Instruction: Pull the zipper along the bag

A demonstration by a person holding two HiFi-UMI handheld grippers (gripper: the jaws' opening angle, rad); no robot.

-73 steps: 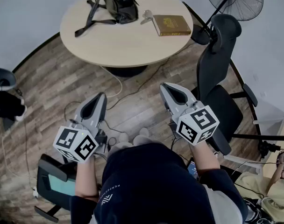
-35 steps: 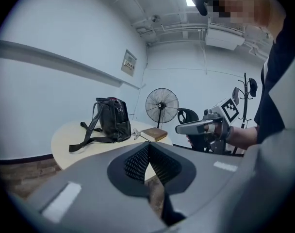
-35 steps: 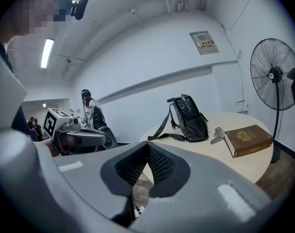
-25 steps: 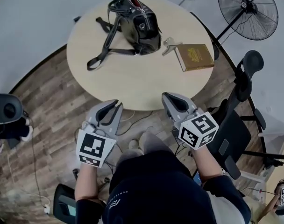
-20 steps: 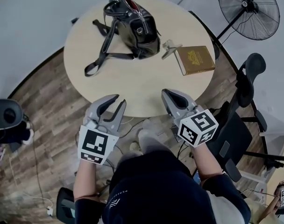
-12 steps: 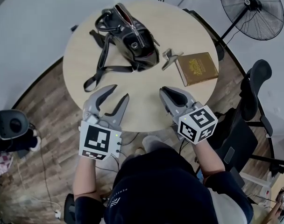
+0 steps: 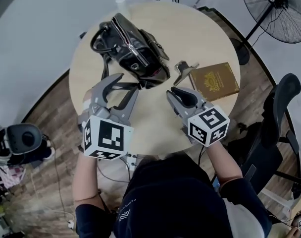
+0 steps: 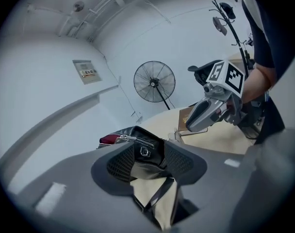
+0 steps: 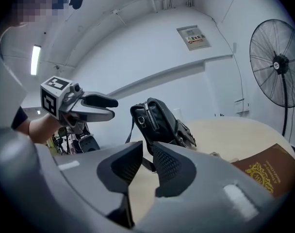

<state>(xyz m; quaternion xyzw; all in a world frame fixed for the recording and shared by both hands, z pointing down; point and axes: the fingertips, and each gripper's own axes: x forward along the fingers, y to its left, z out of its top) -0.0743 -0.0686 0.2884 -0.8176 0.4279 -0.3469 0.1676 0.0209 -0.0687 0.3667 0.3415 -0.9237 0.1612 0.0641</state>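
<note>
Black bag (image 7: 133,51) lay on the round table (image 7: 155,130), toward its far left part, resting on its side with the zipper (image 7: 125,33) running along the top edge. Left gripper (image 7: 126,83) hovered over the table just in front of the bag, jaws spread wide, having just been opening; nothing clamped between them, only the bag's strap (image 8: 159,194) visible on the tabletop beyond the gap. Right gripper (image 7: 171,92) hovered beside it, to the right and near the bag's closer end, jaws parted by a narrow gap after having just been opening, holding nothing. Neither gripper touched the bag. Brown book (image 7: 217,81) lay on the table right of the bag, a small metal item (image 7: 185,69) between the two. Standing fan (image 7: 279,6) and a dark office chair (image 7: 269,133) stood off the table's right side
</note>
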